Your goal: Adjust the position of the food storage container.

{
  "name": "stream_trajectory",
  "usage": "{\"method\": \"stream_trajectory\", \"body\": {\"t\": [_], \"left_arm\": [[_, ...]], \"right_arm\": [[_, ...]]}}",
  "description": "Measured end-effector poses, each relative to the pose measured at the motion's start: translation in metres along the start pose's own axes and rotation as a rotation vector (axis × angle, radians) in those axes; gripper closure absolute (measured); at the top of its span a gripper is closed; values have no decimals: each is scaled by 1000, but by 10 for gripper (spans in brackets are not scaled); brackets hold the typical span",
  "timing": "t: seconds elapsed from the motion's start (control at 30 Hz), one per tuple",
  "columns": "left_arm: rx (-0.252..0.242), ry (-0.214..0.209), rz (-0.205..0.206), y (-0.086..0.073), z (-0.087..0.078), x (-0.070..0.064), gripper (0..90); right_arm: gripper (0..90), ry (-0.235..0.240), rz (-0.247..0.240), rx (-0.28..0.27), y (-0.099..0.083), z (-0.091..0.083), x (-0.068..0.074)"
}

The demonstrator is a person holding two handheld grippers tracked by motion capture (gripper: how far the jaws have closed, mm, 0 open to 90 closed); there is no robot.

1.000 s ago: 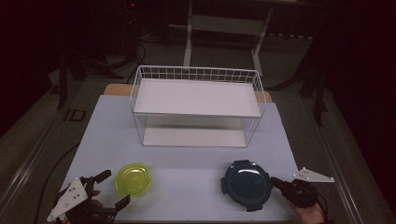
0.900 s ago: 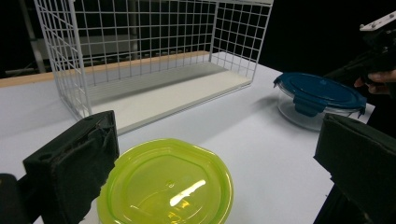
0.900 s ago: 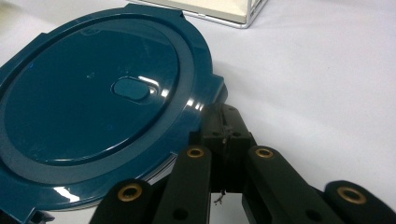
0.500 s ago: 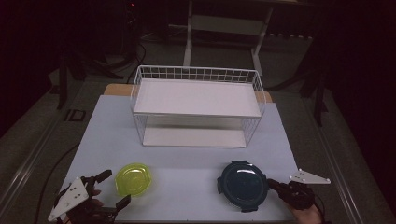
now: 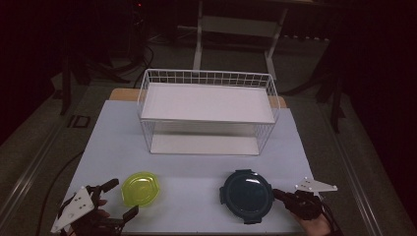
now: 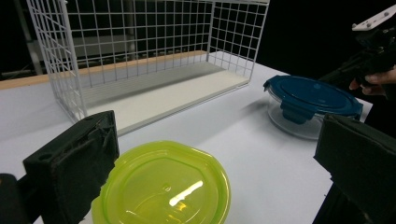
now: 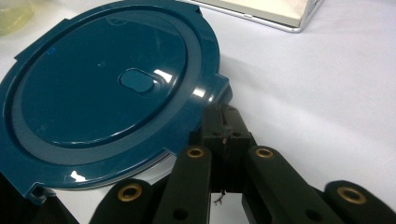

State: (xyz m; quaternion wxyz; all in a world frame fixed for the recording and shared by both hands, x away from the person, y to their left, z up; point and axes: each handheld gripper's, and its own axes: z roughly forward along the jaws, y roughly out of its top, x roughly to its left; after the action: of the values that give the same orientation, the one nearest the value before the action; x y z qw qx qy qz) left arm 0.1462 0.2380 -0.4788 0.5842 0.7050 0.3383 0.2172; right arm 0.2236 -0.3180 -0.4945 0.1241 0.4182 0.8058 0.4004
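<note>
Broadly, a white table (image 5: 196,147) is spreading across the high view, and a white wire rack (image 5: 207,110) with two flat shelves is standing upright toward its far side, well apart from both containers.

Nearer the person, a round glass container with a dark blue lid (image 5: 246,195) is sitting on the table's right front area. In the right gripper view the lid is showing an oval tab at its centre and a clip flap on the edge facing the camera. A smaller container with a yellow-green lid (image 5: 140,189) is lying on the left front area, well apart from the blue one.

The right gripper (image 5: 281,195) is coming in from the bottom right corner, its jaws pressed together with no gap between them, their tips touching the blue lid's clip flap at the container's right edge. Whether they are pinching the flap or merely resting against it is not something the views are settling.

The left gripper (image 5: 123,200) is sitting at the bottom left corner with its jaws spread wide, one on each side of the yellow-green container's near edge in the left gripper view, grasping nothing. Whether either jaw is touching the container is unclear.
</note>
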Motion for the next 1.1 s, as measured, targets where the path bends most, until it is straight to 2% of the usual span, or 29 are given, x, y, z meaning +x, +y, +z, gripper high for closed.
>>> {"method": "stream_trajectory", "body": {"t": [0.5, 0.6, 0.73, 0.87, 1.0, 1.03, 1.1], "left_arm": [[1, -11, 1, 2, 3, -2, 0], [2, -16, -3, 3, 3, -4, 0], [7, -42, 3, 7, 6, -9, 0], [17, -81, 3, 13, 12, -17, 0], [36, -117, -4, 21, 23, -28, 0], [45, -123, -4, 24, 27, -31, 0], [60, -134, 1, 29, 35, -38, 0]], "right_arm": [[900, 30, -23, -5, 3, 4, 5], [900, 11, -43, -14, 5, 2, 6], [895, 3, -35, -45, 10, -6, 4], [825, 2, -44, -87, 15, -15, 6], [699, 16, -53, -118, 21, -21, 9], [650, 20, -61, -125, 22, -21, 11], [479, 24, -74, -147, 25, -22, 15]]}}
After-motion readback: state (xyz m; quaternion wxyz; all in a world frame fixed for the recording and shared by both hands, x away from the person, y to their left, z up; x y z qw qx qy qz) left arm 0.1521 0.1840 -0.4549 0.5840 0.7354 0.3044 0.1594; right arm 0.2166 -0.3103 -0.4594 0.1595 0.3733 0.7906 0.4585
